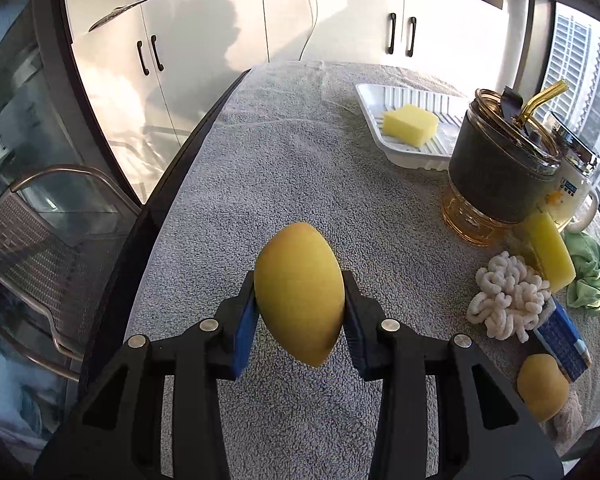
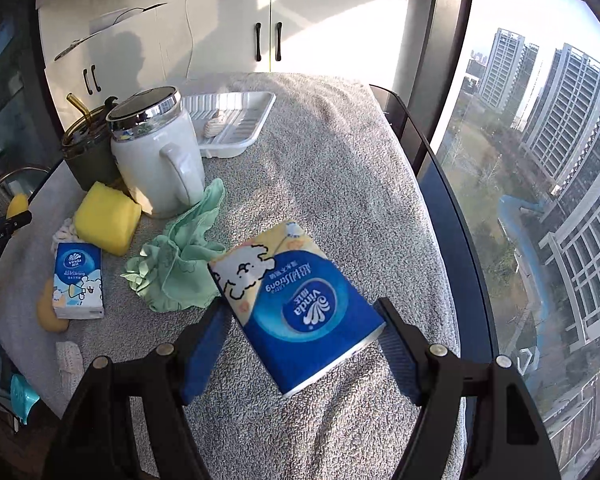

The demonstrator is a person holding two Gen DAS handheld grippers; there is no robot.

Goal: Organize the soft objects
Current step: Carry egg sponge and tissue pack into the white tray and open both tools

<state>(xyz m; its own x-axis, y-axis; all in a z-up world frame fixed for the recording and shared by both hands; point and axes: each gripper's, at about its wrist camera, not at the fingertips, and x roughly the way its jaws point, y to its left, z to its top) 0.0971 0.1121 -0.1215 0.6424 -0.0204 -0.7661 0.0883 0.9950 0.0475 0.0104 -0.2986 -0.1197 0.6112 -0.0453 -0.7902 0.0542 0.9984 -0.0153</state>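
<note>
Left gripper (image 1: 299, 312), jaws clamped on a yellow egg-shaped sponge (image 1: 299, 294) held above the grey towel (image 1: 284, 168); further right, a white tray (image 1: 370, 98) carries a yellow block sponge (image 1: 410, 125). Right gripper (image 2: 302, 344), jaws set wide around a blue tissue pack (image 2: 296, 304) lifted off the towel, a green cloth (image 2: 178, 256) lying just to its left.
</note>
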